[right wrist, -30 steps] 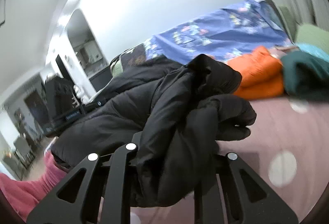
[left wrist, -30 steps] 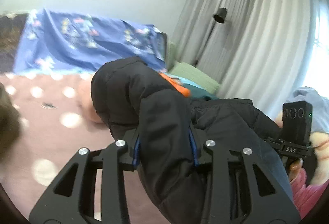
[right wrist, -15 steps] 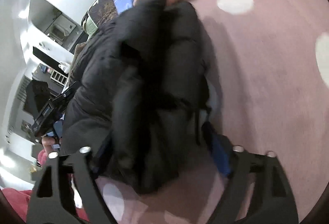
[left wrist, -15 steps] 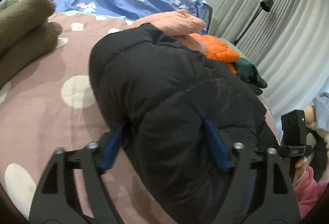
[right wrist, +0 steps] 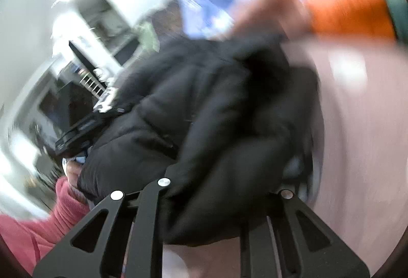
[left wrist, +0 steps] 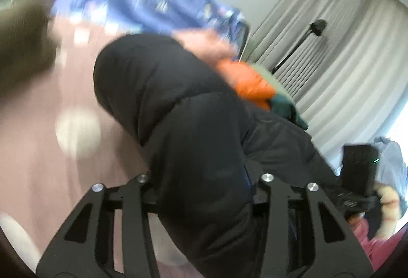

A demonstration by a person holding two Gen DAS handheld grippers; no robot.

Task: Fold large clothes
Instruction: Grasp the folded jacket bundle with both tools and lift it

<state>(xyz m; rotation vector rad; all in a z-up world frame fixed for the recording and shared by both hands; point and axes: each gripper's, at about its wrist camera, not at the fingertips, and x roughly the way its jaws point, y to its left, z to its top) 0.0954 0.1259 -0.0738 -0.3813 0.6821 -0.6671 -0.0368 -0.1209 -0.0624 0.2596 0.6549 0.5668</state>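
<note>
Black puffer jacket (left wrist: 193, 130) lies bunched on the pink dotted bedspread (left wrist: 38, 150), its padding between both claws. Left gripper (left wrist: 204, 186) and right gripper (right wrist: 219, 191) are closing on thick folds; blur probably hides the pads. Slippery bulk could squeeze out, undoing the fold.

Black puffer jacket (left wrist: 193, 130) — quilted, matt cloth; pink bedspread (left wrist: 38, 150) soft cloth; tool arms (left wrist: 132, 221) — matt black plastic, shiny metal screws.
</note>
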